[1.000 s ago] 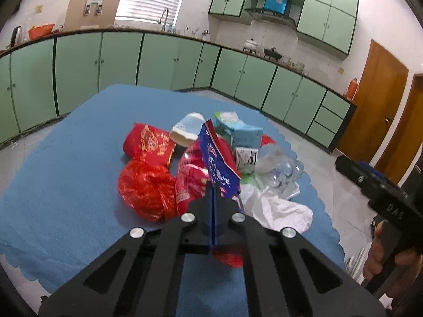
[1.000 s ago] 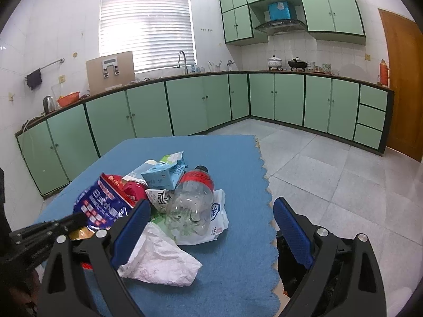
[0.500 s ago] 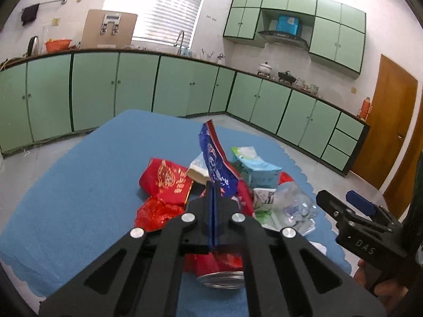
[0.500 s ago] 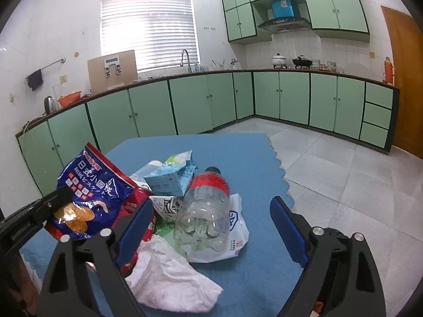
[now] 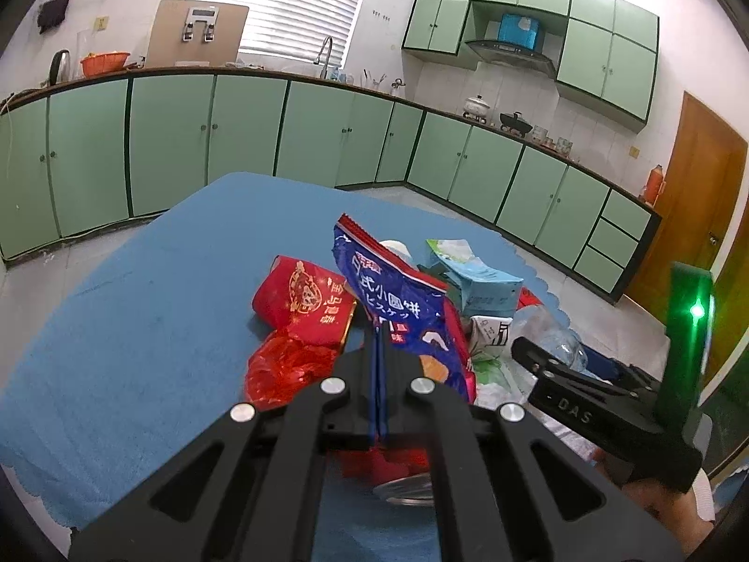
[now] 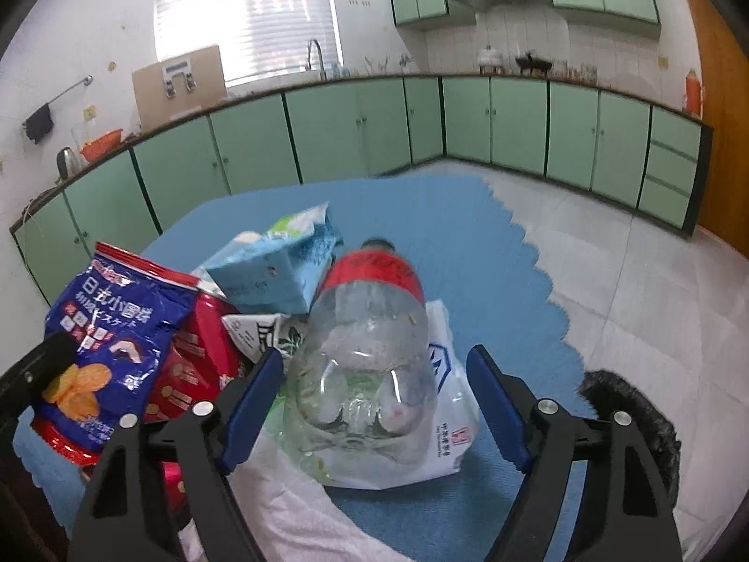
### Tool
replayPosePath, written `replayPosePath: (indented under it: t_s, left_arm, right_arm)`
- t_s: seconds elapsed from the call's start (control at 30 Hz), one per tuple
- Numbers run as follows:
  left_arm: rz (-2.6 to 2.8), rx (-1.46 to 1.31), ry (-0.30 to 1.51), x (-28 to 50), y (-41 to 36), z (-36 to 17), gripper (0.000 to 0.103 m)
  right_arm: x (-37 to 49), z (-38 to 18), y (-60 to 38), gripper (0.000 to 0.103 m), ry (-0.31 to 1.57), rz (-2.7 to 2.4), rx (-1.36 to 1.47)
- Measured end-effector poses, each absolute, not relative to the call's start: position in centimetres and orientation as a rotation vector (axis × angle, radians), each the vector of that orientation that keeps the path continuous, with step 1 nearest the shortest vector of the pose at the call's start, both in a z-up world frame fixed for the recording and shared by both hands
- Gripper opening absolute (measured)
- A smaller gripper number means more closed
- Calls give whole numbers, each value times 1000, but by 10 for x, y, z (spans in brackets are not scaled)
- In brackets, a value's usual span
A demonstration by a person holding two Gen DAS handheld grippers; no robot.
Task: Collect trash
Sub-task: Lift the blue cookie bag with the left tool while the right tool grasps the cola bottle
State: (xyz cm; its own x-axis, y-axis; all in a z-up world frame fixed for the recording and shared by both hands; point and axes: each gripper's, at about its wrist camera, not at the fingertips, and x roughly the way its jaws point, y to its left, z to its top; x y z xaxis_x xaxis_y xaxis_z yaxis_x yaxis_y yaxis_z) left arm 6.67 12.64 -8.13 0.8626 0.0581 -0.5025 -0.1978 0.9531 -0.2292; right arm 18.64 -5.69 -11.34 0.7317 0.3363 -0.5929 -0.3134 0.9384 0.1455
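The task was barely begun: the left tool was clamped on a blue snack bag raised above the pile, the right tool had been narrowing, apart, around a clear bottle, and the other wrappers lay on the blue counter.

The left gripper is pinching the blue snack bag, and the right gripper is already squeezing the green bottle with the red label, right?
Not quite. In the right wrist view the bottle is clear, not green, and the right gripper isn't squeezing it: its jaws have been closing, but both pads stand apart from the bottle between them. The left gripper does pinch the blue snack bag.
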Motion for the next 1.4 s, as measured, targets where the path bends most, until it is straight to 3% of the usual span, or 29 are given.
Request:
replayPosePath:
  t_s: [0.13,0.27,0.93,1.03,1.17,1.2,1.23,1.4]
  left_arm:
    - [132,-286,521,70,129,-85,0]
    - [130,-288,530,72,129,-88,0]
    - [126,-257,518,71,118,-83,0]
    - [124,-254,521,70,116,-84,0]
    - [124,-252,526,72,116,-84,0]
    - [125,-250,528,73,117,-84,0]
    - [125,-250,530,73,117,-84,0]
    - [125,-251,535,74,116,-86,0]
  right_arm:
    - [194,-117,-57,77,698,356,45]
    - [196,-114,-54,62,705,364,24]
    - [166,-104,-61,62,716,372,-100]
    - [170,-105,-58,72,725,372,-102]
    - [186,-102,-59,73,740,377,-48]
    - [190,-103,-59,72,750,379,-36]
    - [192,-104,-60,61,757,381,-29]
    - [191,-103,-65,61,769,404,-10]
